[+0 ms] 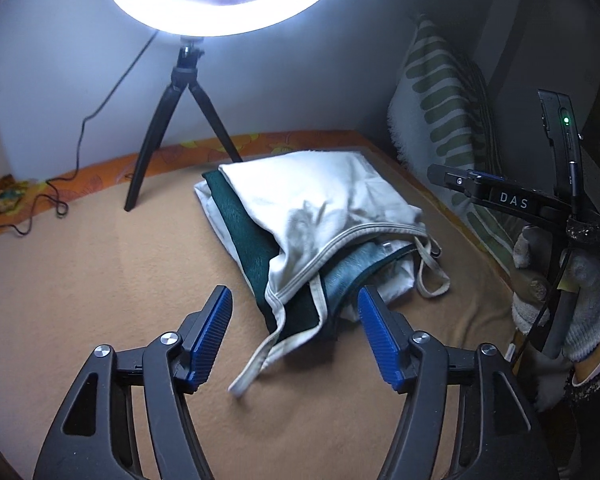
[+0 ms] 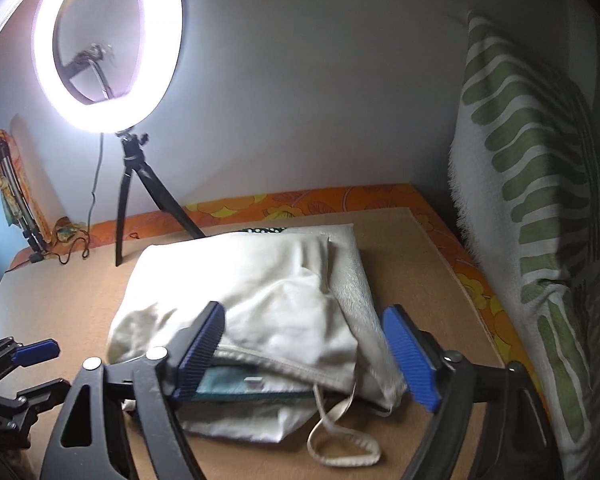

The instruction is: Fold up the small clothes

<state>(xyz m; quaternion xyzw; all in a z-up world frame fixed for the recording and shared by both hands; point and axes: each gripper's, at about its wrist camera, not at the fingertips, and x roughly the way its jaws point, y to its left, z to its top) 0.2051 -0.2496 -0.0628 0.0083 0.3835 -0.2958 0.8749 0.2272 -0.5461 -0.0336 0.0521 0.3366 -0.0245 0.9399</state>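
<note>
A tan blanket [image 1: 100,280] covers the bed. A striped pillow [image 2: 532,200] leans at the right side. A bright ring lamp [image 2: 108,48] stands on a black tripod [image 1: 180,120] by the wall. In the middle of the blanket lies the pile of clothes [image 1: 320,216], with a white top [image 2: 260,288] folded over a dark green cloth [image 1: 244,224]. Thin white straps [image 2: 340,452] spill out at the near end. The left claw [image 1: 296,336] is spread wide, holding nothing. The right claw [image 2: 312,356] is spread wide too, just over the clothes, not pinching them. A gloved hand [image 1: 564,300] holds the right claw's handle.
</note>
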